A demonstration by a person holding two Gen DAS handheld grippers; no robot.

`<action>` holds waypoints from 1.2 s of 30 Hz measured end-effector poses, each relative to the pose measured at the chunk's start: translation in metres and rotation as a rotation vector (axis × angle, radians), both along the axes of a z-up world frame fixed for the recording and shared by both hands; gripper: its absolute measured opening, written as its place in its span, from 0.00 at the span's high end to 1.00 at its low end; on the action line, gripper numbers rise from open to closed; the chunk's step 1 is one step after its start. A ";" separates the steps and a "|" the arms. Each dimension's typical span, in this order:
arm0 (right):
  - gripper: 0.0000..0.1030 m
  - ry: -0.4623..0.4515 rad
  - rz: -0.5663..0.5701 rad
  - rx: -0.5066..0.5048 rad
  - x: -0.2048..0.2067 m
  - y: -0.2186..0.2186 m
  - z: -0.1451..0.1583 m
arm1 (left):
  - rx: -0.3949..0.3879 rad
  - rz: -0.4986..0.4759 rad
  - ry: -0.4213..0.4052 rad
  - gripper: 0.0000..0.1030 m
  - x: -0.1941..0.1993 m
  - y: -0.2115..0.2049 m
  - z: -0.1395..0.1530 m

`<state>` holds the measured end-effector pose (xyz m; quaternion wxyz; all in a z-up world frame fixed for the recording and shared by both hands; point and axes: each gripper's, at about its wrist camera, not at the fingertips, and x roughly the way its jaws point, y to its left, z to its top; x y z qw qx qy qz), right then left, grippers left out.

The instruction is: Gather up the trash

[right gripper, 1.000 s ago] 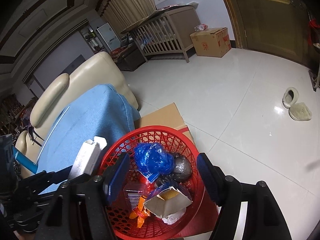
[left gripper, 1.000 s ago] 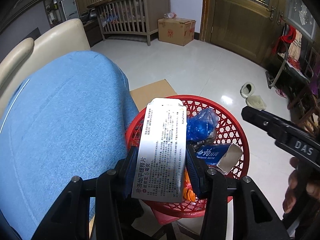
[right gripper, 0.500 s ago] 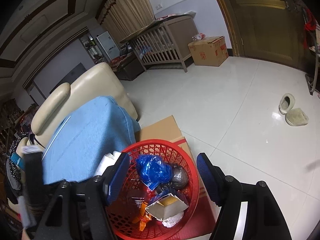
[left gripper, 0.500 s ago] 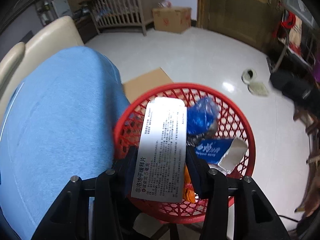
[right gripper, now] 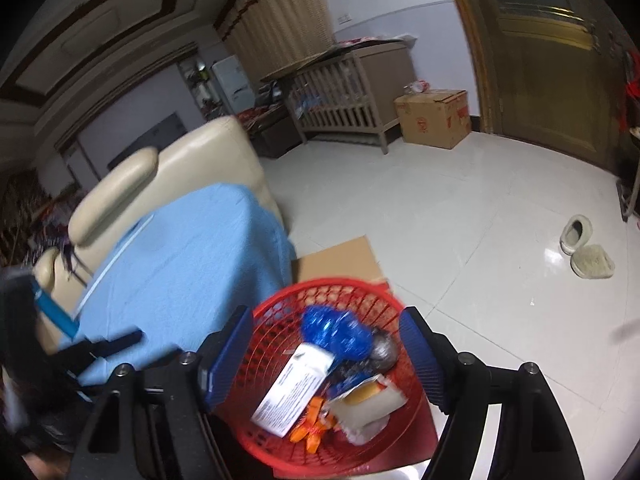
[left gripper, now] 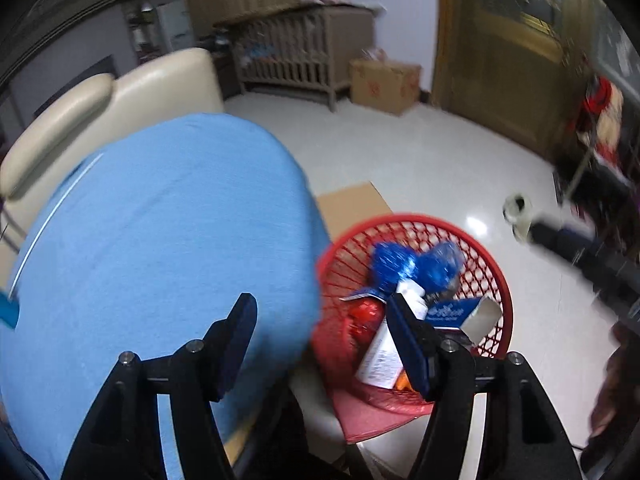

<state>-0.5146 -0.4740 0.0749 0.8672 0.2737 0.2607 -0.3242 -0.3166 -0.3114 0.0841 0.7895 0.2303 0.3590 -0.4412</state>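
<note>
Left wrist view shows the left gripper [left gripper: 320, 330] with its fingers [left gripper: 236, 336] spread wide and nothing between them. The white medicine box [left gripper: 390, 344] lies inside the red basket [left gripper: 500, 292] at lower centre-right of the frame, leaning lengthwise among the other trash; the right-hand finger overlaps its lower part in the picture, but the box sits beyond and below that finger, not in its grip. Beside the box in the basket are a crumpled blue plastic bag [left gripper: 416, 266] above it and a blue-and-white carton [left gripper: 460, 312] to its right. The gap between the fingers falls mostly over the blue cloth [left gripper: 160, 240] that covers the cream sofa [left gripper: 120, 96] at left, just beside the basket's rim.

Right wrist view shows the right gripper [right gripper: 324, 354] also released, its fingers [right gripper: 420, 356] wide apart and framing the red basket [right gripper: 280, 308] at lower centre. The medicine box [right gripper: 298, 392] lies tilted in the basket, printed face up, squarely between the two fingers in the picture but lower down, touching neither. Above it sits the blue plastic bag [right gripper: 336, 332], next to a dark rounded lump [right gripper: 384, 350]; an orange wrapper [right gripper: 314, 434] and a white packet [right gripper: 368, 400] lie at its lower right. At the left edge of this frame the left gripper [right gripper: 116, 342] appears blurred over the blue cloth [right gripper: 180, 260]. A flat piece of cardboard [right gripper: 340, 256] lies on the floor [right gripper: 460, 220] behind the basket.
</note>
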 end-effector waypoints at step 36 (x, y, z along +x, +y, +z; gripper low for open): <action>0.15 0.139 0.053 -0.071 0.048 0.094 -0.017 | -0.158 0.210 0.038 0.10 0.040 0.114 0.018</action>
